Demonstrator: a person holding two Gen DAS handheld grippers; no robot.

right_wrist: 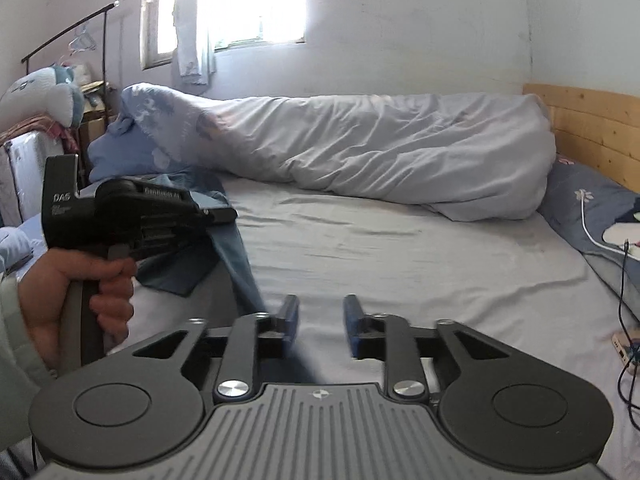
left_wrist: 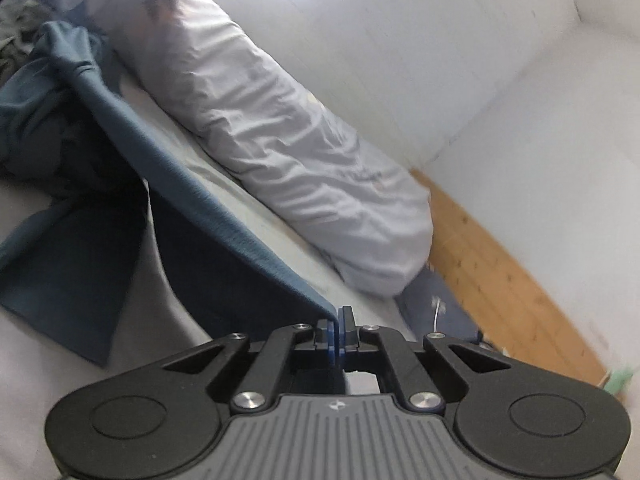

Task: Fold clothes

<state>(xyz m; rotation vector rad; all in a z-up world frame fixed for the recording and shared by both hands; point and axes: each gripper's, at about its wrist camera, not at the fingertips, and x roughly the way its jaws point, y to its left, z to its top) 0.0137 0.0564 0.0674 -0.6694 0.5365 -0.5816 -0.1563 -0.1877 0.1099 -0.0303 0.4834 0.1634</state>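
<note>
A dark blue garment lies partly lifted on the bed, one edge pulled taut toward my left gripper. That gripper is shut on the edge's corner. In the right wrist view a hand holds the left gripper above the cloth, and the blue garment hangs below it. My right gripper stands open low over the sheet. A blurred strip of the blue cloth runs down past its left finger; the pads do not press on it.
A rolled pale duvet lies along the far side of the bed. A wooden headboard stands at the right, with a patterned pillow and cables. A rack, a plush toy and a window are at the left.
</note>
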